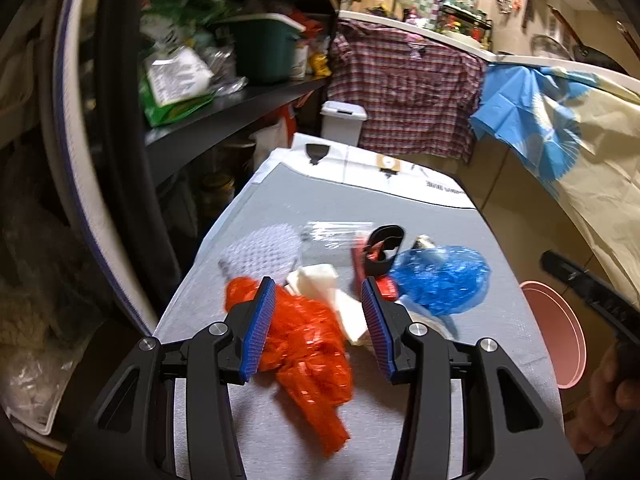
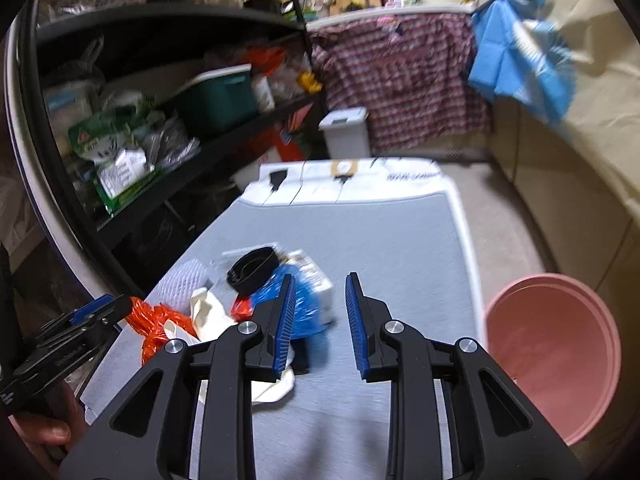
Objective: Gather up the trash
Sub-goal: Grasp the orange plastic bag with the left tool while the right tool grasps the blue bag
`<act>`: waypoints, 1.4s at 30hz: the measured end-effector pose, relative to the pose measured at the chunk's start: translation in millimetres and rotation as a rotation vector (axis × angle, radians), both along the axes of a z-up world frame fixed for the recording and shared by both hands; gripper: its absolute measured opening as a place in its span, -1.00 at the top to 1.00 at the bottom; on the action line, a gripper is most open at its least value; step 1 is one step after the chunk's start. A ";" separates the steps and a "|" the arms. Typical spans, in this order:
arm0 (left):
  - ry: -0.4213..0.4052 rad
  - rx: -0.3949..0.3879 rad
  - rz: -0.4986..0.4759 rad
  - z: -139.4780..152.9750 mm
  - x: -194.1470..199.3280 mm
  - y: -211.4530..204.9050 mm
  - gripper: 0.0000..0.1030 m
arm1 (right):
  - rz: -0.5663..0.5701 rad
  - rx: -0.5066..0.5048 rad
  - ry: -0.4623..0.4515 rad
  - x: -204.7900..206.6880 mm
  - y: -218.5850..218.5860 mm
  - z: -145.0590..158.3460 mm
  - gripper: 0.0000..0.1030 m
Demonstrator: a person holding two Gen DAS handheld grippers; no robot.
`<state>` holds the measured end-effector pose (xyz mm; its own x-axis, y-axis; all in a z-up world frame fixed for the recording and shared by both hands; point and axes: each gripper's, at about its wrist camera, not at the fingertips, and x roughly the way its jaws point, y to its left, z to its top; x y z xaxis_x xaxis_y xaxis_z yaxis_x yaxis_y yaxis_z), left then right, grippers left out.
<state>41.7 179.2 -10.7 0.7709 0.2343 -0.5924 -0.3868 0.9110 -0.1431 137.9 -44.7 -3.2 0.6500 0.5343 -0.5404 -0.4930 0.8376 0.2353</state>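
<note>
As my left gripper (image 1: pixel 320 312) hangs open over the orange bag (image 1: pixel 308 344), its blue pad hides the bag's left edge. From the right wrist, my right gripper (image 2: pixel 320 312) gapes empty; blue bag (image 2: pixel 308 308) at nine o'clock, half-hidden, blurred; pink bucket (image 2: pixel 552 356) at three.

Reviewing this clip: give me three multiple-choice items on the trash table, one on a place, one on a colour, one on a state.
1. Where is the pink bucket?
A. beside the table's right edge
B. on the shelf
C. on the table

2. What colour is the crumpled bag under the left gripper?
A. green
B. orange
C. white

3. What is between the right gripper pads?
A. blue bag
B. black ring
C. nothing

Answers: 1 A, it stands off the grey table; 2 B, orange plastic; 3 C, only bare mat shows in the gap.
</note>
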 end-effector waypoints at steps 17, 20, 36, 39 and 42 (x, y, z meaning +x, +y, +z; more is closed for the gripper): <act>0.082 -0.104 0.059 -35.4 10.5 33.3 0.15 | 0.081 -0.028 0.150 32.9 42.0 -50.9 0.32; 0.093 -0.103 0.047 -38.4 14.2 30.8 0.20 | 0.091 -0.043 0.156 32.7 45.0 -53.3 0.32; 0.054 -0.041 0.015 -14.1 12.1 20.1 0.66 | 0.136 -0.074 0.105 14.9 45.6 -40.4 0.94; 0.042 -0.024 0.011 -7.9 9.5 17.5 0.66 | 0.142 -0.064 0.082 7.7 42.4 -30.5 0.94; 0.024 -0.014 0.009 0.6 5.2 15.2 0.66 | 0.143 -0.048 0.056 0.4 35.7 -18.6 0.94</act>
<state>46.9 194.3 -10.1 0.7546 0.2325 -0.6136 -0.3980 0.9056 -0.1463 138.3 -9.0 -21.8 0.5374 0.5921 -0.6005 -0.5953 0.7707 0.2273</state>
